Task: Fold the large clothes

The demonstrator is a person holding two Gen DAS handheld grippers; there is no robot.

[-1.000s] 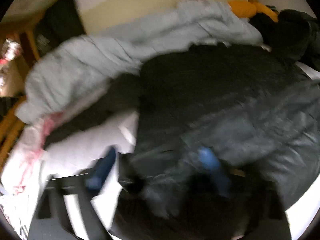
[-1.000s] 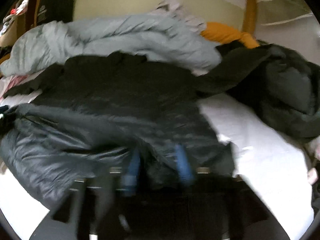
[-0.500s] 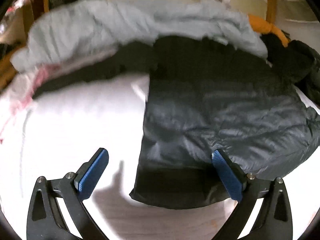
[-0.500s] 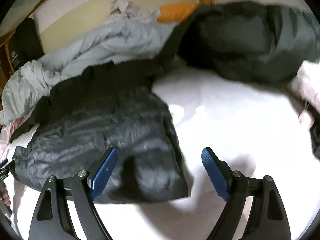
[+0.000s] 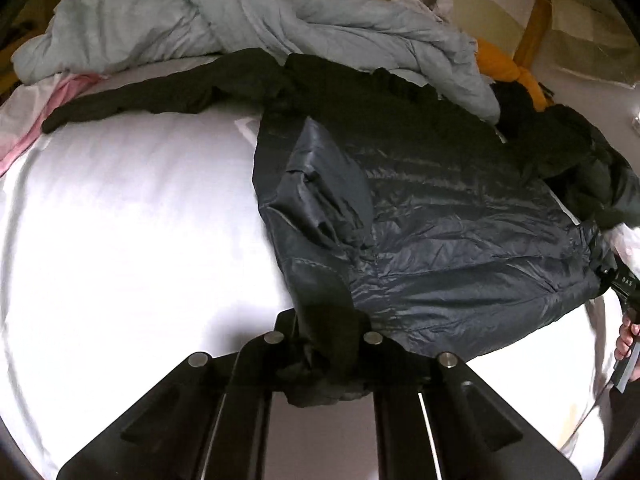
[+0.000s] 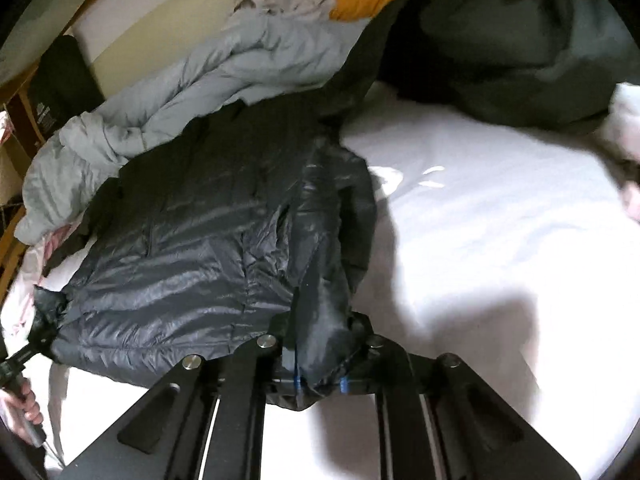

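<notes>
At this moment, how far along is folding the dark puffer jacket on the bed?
Done: the dark puffer jacket lies spread on the white sheet, one sleeve folded over its body. In hand: the left hand-held gripper and right hand-held gripper are closing on its near hem corners, fabric between the jaws. Left: no body fold yet; the light blue jacket behind lies unfolded.

- We note a bed [image 5: 132, 216] with a white sheet, bare across its near part.
- A dark puffer jacket [image 5: 440, 216] lies flat on the sheet.
- A pale blue duvet [image 5: 248, 16] is bunched along the far edge.
- A dark green garment [image 6: 520, 40] is heaped at the far right.
</notes>
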